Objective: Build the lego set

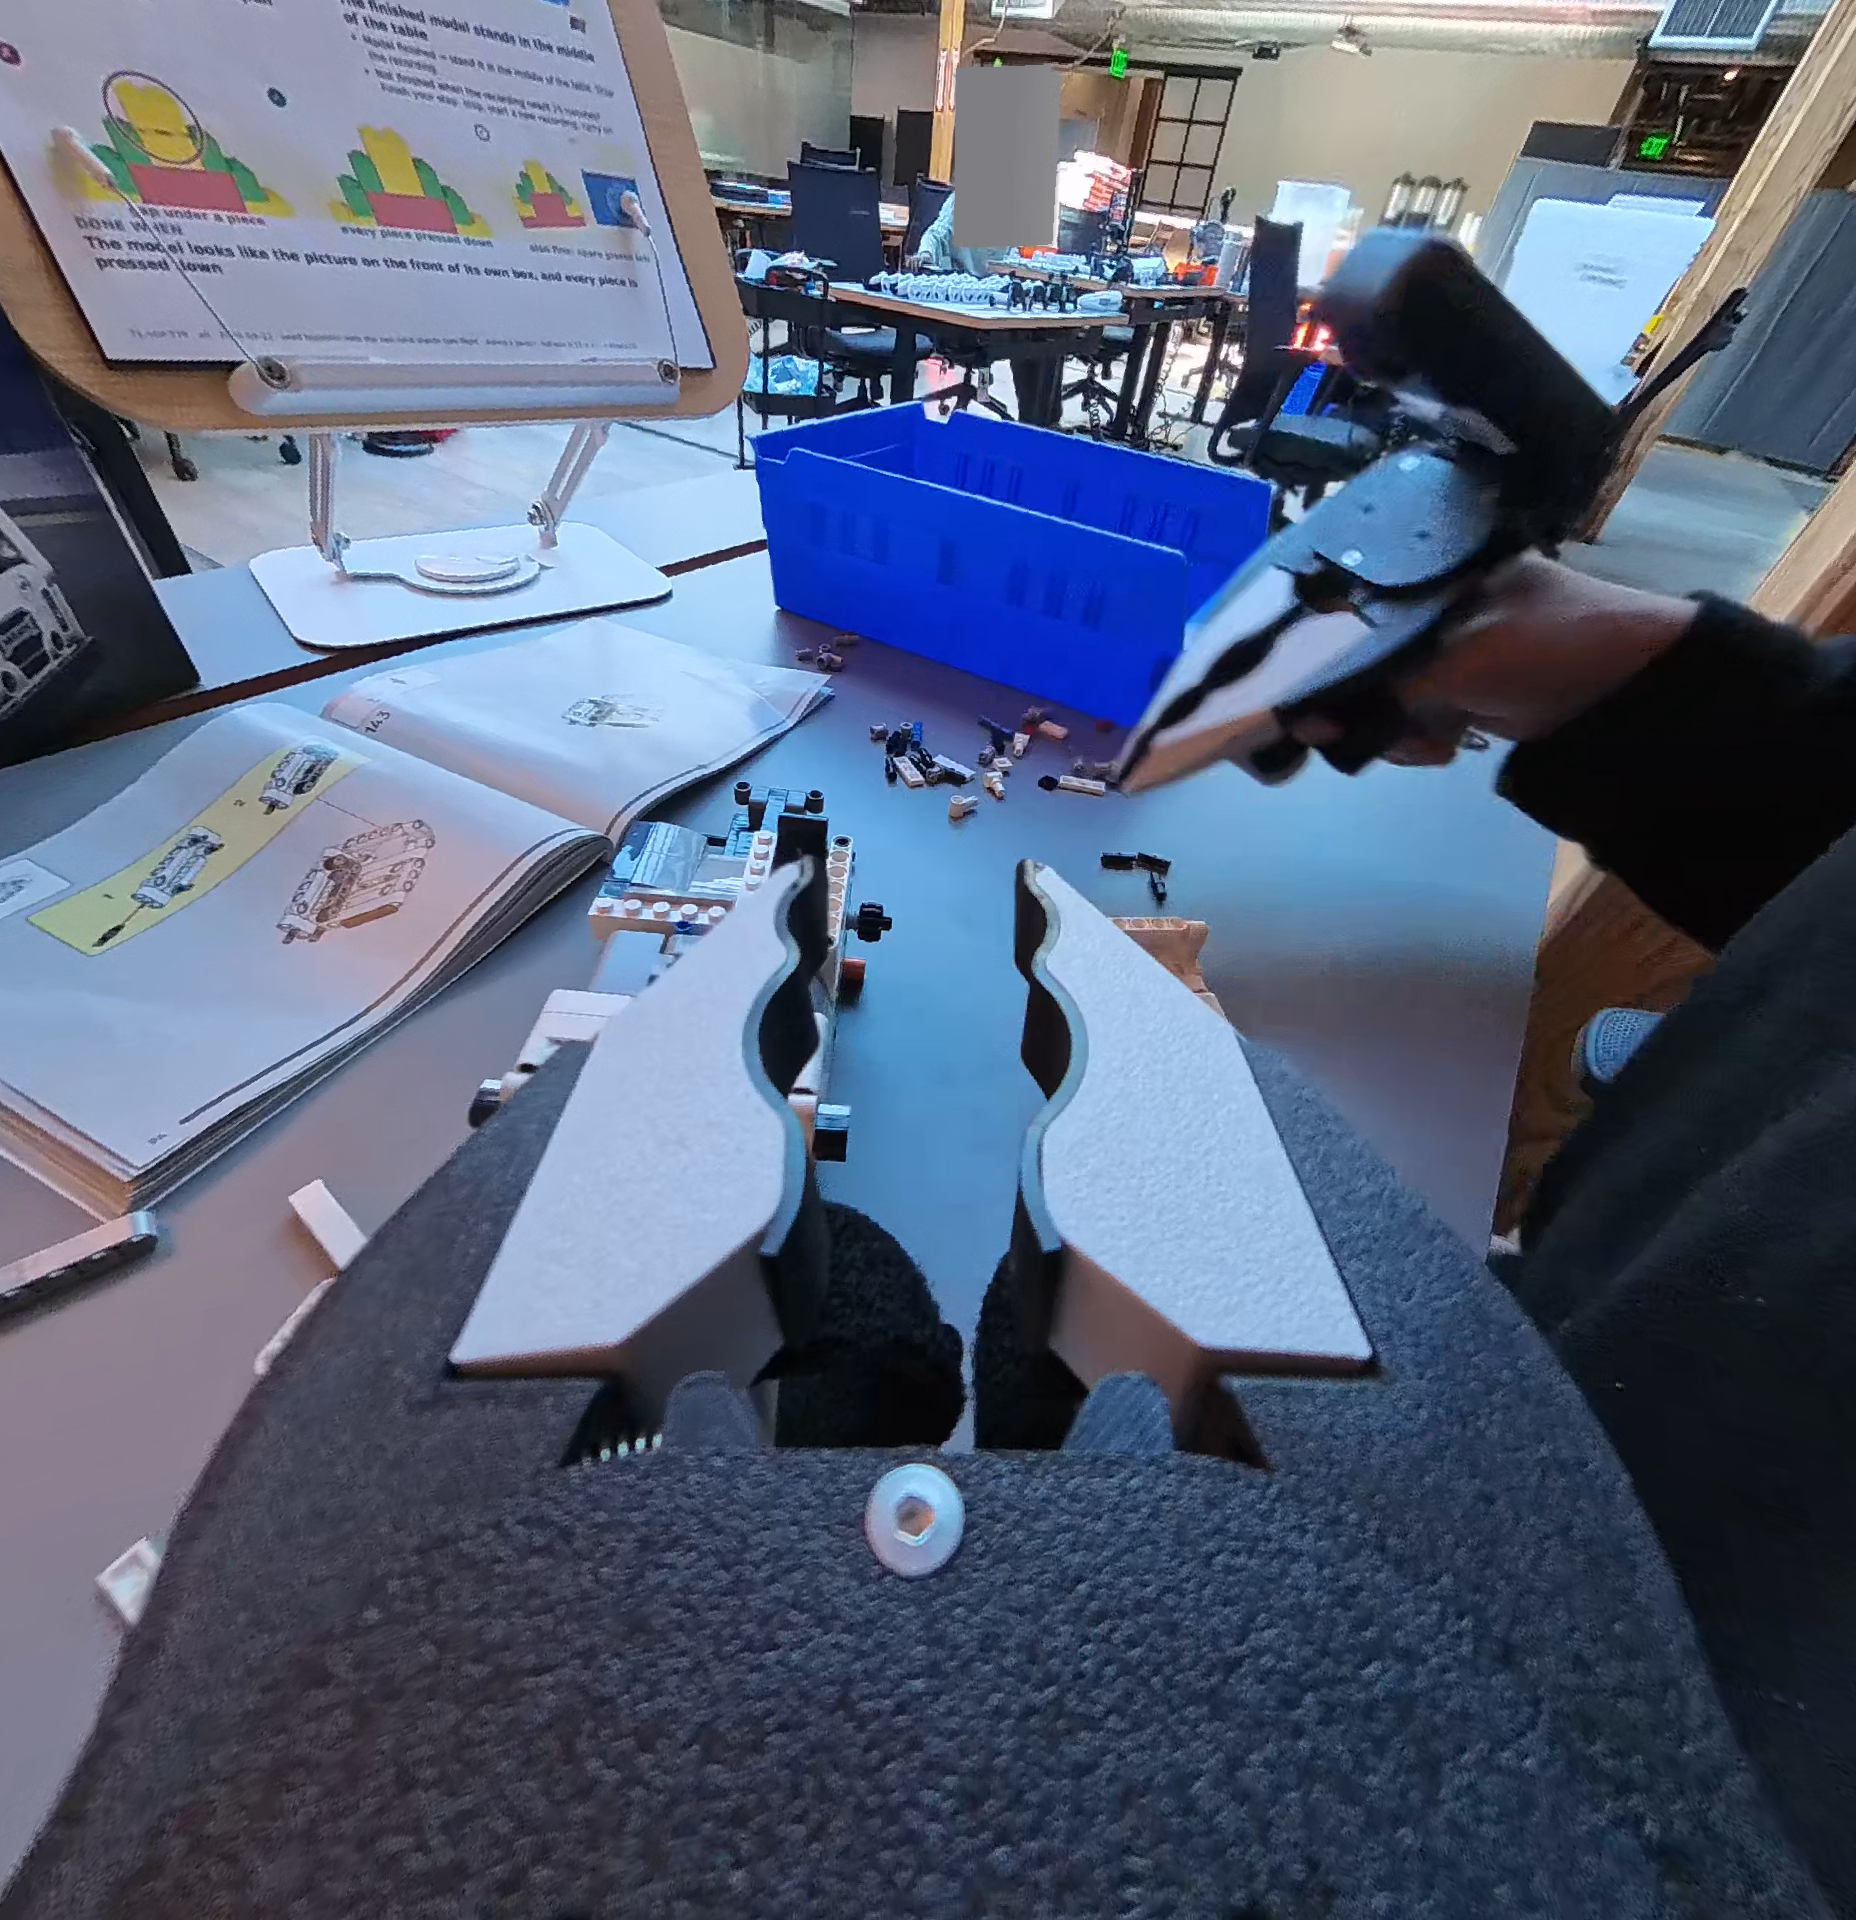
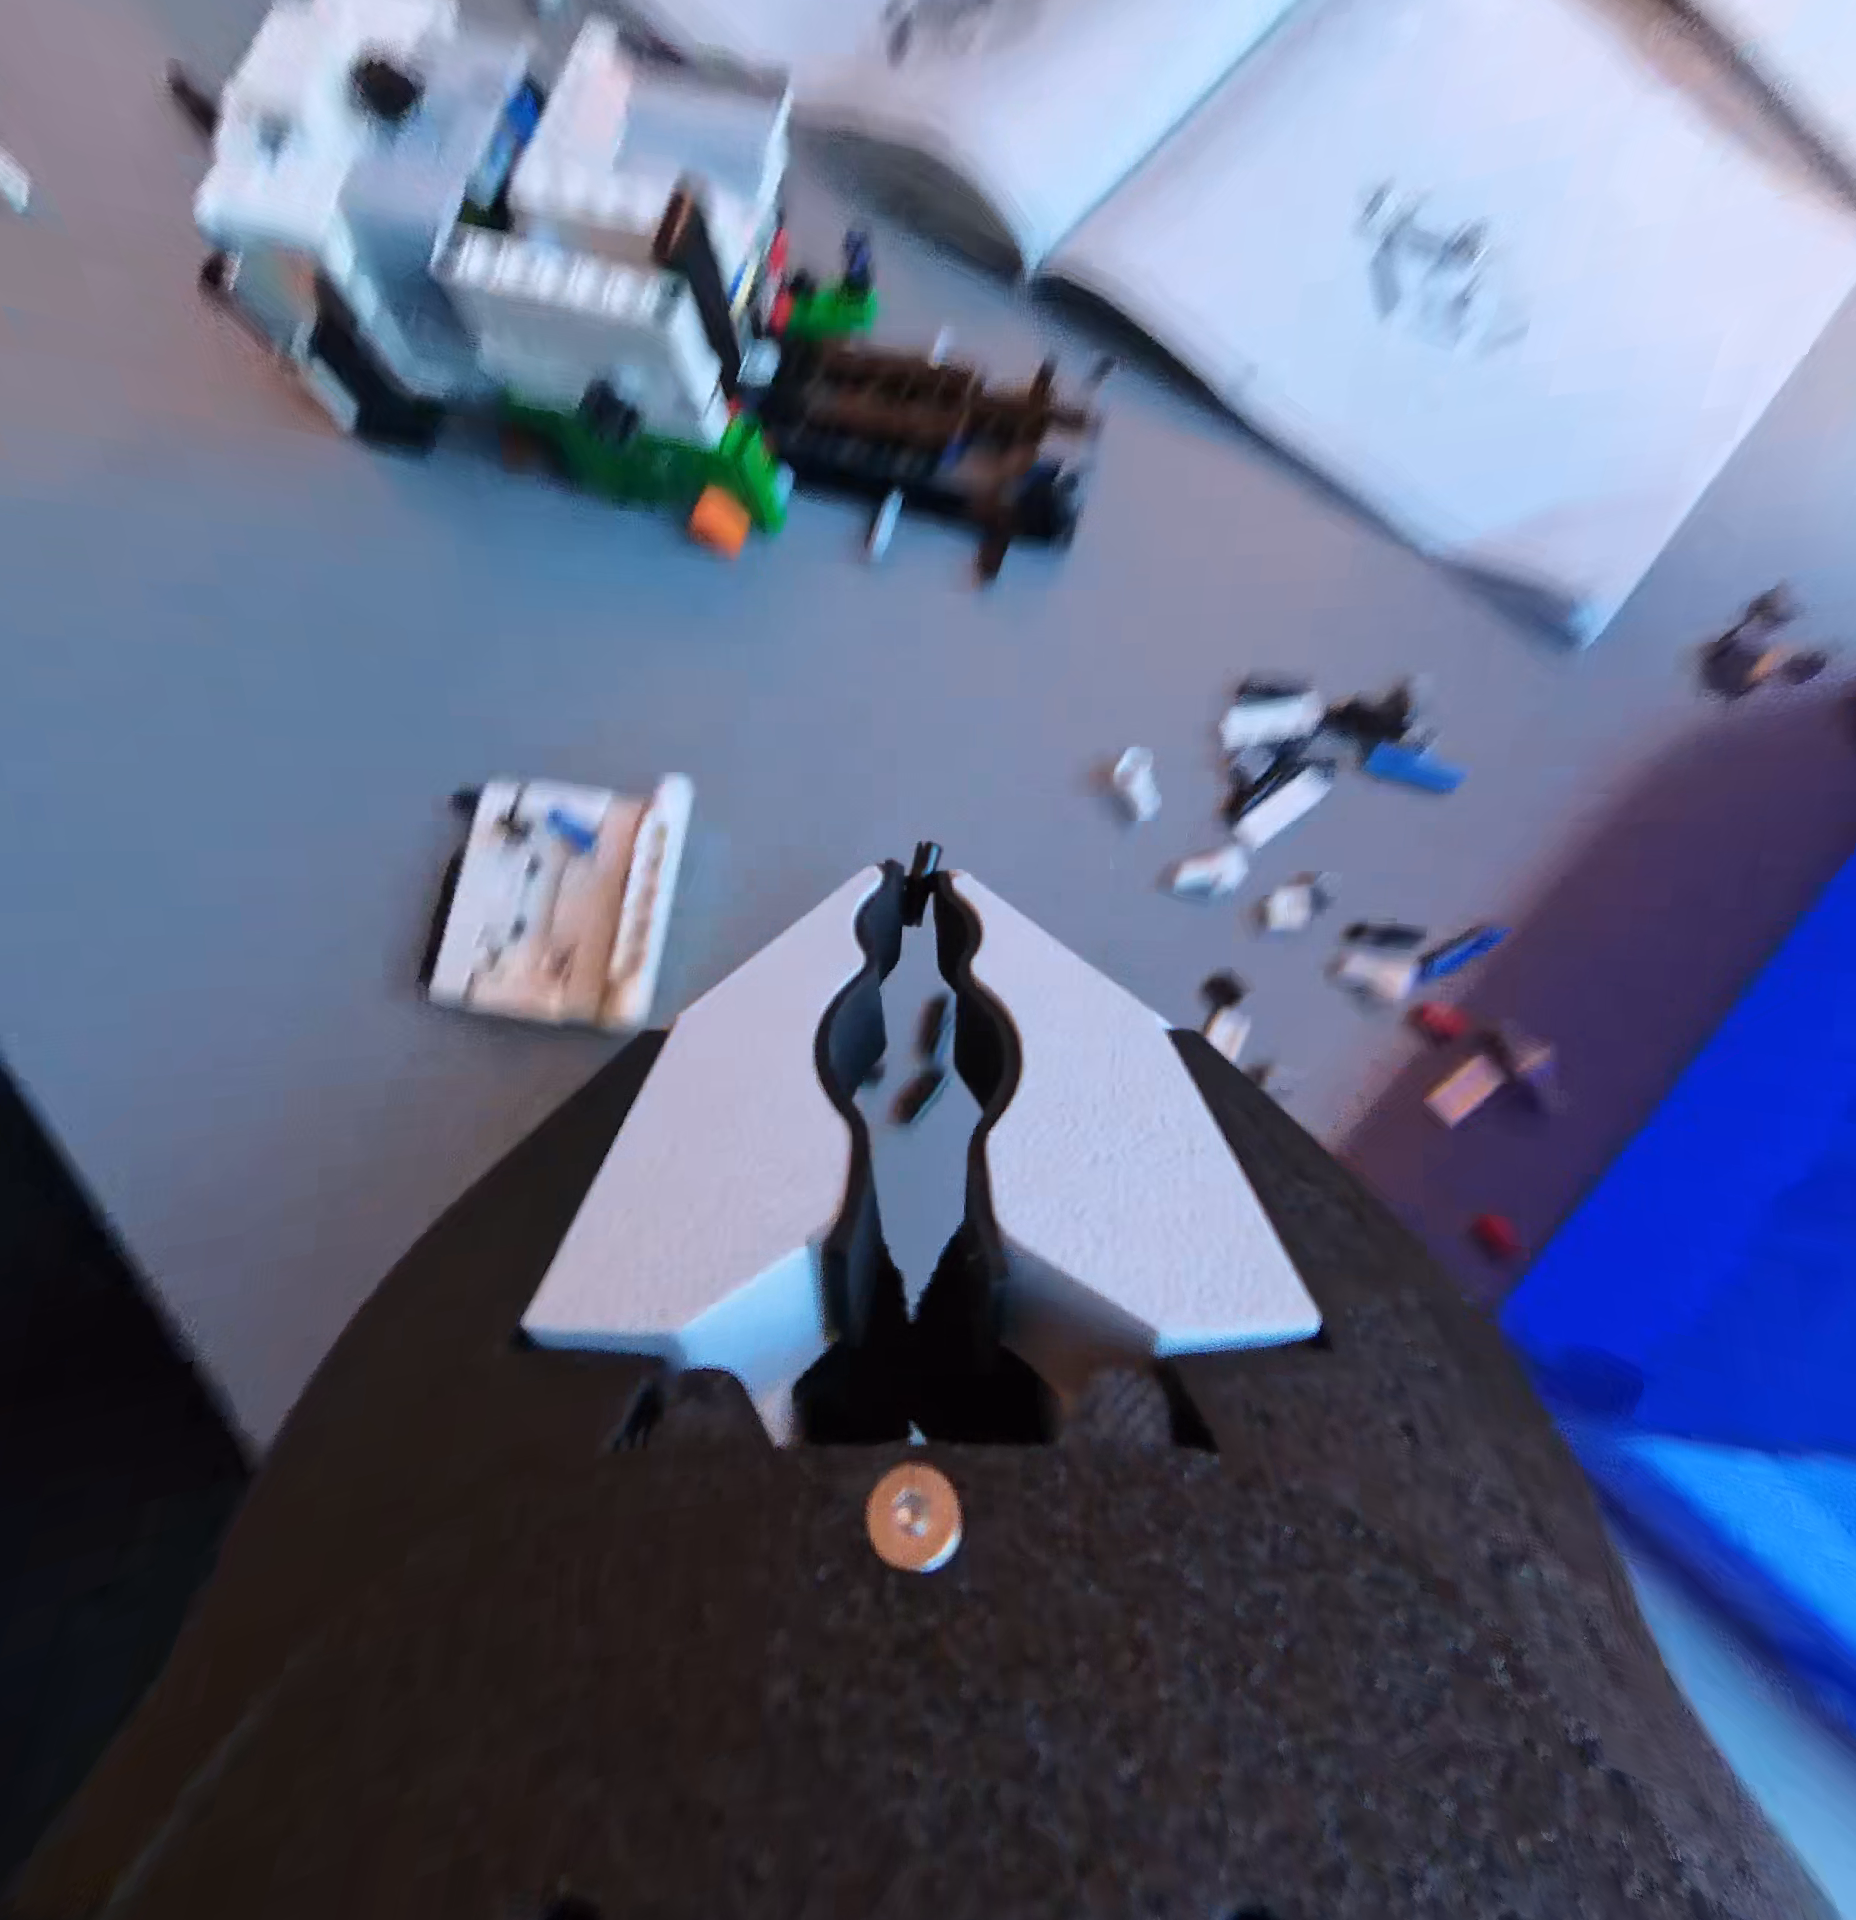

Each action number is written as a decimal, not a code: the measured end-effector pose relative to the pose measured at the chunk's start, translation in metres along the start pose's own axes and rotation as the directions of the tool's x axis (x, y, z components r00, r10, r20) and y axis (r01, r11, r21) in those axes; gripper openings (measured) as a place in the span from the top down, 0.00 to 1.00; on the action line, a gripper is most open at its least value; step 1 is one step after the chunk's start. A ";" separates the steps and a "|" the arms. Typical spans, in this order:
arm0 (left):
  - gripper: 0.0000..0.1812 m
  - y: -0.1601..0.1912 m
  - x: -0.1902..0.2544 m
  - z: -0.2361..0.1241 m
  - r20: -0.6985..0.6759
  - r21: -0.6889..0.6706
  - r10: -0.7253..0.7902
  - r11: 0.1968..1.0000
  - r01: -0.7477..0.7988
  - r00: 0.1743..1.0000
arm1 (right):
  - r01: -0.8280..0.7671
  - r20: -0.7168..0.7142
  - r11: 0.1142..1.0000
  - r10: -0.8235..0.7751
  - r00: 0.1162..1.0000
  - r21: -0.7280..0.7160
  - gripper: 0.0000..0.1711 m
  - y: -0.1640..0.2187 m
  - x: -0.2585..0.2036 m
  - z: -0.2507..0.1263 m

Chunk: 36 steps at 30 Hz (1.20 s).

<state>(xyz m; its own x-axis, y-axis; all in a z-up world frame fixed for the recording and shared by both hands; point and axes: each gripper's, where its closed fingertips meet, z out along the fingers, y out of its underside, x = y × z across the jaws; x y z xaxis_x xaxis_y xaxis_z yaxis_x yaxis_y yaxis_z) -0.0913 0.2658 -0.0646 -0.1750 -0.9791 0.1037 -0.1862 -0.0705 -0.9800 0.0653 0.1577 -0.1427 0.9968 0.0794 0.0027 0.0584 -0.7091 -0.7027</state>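
**Build partly done, small pin in hand**

The model (image 2: 508, 281), a white, green and black truck body at 11 o'clock in the right wrist view, looks only part-built. A tan panel (image 2: 560, 904) lies apart, and loose pieces (image 2: 1288, 821) sit scattered at 2 o'clock by the blue bin (image 1: 1007, 540). The manual (image 1: 280, 883) lies open. The right gripper (image 2: 919, 883) pinches a small black pin (image 2: 922, 864); the left gripper (image 1: 913, 894) is spread and empty, just beside the model.

White scalloped fingers (image 1: 695, 1060), speckled dark housing (image 1: 903, 1714), black sleeve (image 1: 1682, 748)
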 end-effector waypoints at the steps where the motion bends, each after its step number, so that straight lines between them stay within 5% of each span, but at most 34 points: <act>1: 0.81 0.001 0.001 0.001 -0.003 -0.004 0.000 1.000 0.000 1.000 | -0.001 0.008 1.000 0.001 1.000 -0.024 0.97 0.014 -0.007 -0.003; 7: 0.81 0.004 0.019 0.004 -0.036 -0.025 0.036 0.999 -0.037 0.999 | -0.045 -0.081 0.994 0.037 0.996 -0.103 0.97 0.060 -0.010 -0.010; 14: 0.81 0.012 0.021 -0.007 0.024 -0.069 0.074 0.995 -0.073 0.997 | -0.064 -0.072 0.995 0.058 0.996 -0.083 0.97 0.069 -0.017 0.000; 28: 0.81 0.016 -0.005 -0.037 0.211 -0.088 0.100 0.993 -0.083 0.972 | -0.017 -0.118 1.000 0.017 0.993 -0.005 0.92 0.053 -0.017 -0.001; 36: 0.81 0.014 -0.033 -0.054 0.267 -0.094 0.078 0.994 -0.054 0.961 | -0.084 -0.134 0.972 0.115 0.984 0.218 0.91 0.016 0.001 -0.017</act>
<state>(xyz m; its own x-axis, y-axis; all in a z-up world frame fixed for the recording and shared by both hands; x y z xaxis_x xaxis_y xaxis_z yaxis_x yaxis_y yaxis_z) -0.1399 0.3069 -0.0724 0.0753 -0.9969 -0.0220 -0.2664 0.0011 -0.9639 0.0682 0.1349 -0.1417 0.9952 -0.0968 0.0169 -0.0387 -0.5438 -0.8384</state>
